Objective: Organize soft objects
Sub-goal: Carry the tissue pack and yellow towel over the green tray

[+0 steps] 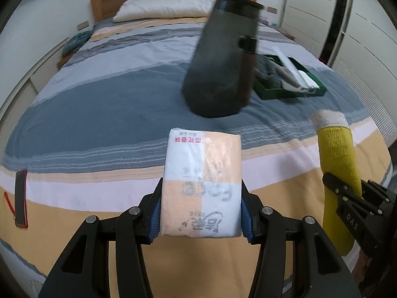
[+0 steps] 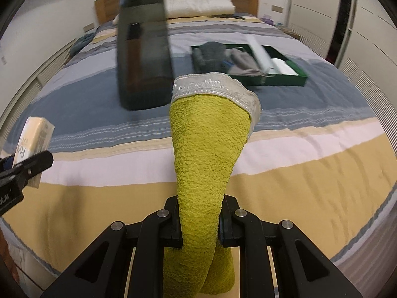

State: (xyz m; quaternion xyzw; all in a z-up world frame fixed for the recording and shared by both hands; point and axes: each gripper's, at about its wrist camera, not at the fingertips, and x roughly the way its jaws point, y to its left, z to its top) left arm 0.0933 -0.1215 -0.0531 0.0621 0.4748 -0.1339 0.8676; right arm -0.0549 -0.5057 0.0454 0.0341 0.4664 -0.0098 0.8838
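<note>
My left gripper [image 1: 200,213] is shut on a peach and white pack of tissues [image 1: 202,183], held over the near edge of the bed; the pack also shows in the right wrist view [image 2: 34,136]. My right gripper [image 2: 200,226] is shut on a rolled yellow-green towel [image 2: 206,149] with a grey band, standing up out of the jaws; it shows in the left wrist view [image 1: 337,168] to the right. A tall dark bin [image 1: 223,59] stands on the bed ahead, also in the right wrist view [image 2: 144,54].
A green tray [image 2: 292,78] holding grey cloth and white rolls lies on the striped bedspread [image 1: 111,94] at back right. A white pillow [image 1: 166,7] lies by the headboard. A dark phone with a red edge [image 1: 21,198] lies at the near left. White wardrobes [image 2: 347,19] stand at right.
</note>
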